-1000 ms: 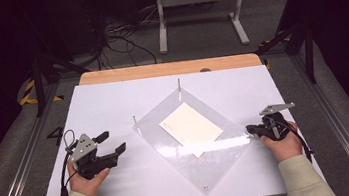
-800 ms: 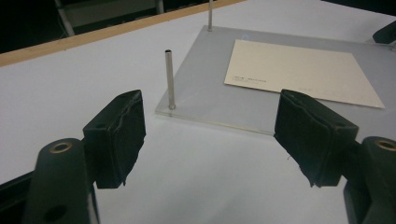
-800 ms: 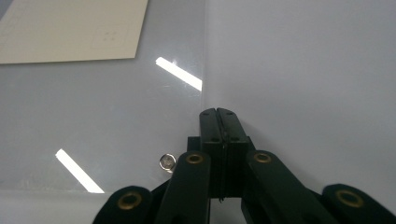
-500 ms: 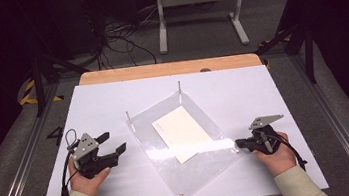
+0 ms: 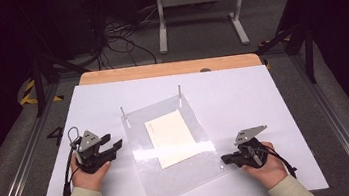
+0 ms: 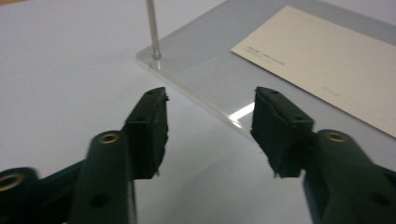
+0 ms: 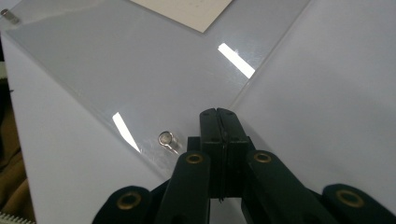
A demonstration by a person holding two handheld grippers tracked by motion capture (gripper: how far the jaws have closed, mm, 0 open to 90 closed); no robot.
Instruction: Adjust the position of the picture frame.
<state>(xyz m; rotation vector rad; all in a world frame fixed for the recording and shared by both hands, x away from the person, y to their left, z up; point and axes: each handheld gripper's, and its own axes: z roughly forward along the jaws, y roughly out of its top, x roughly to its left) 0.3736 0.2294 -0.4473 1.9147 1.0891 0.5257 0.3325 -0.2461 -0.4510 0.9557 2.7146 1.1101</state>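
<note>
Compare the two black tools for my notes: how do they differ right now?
The left black tool has its jaws apart with nothing between them, having just been closing; the right black tool is shut. The left sits beside the clear acrylic plate; the right's tips meet the plate's corner. Both point toward the plate.

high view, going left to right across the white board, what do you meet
left gripper → clear plastic sheet with the paper card lying on it → right gripper
</note>
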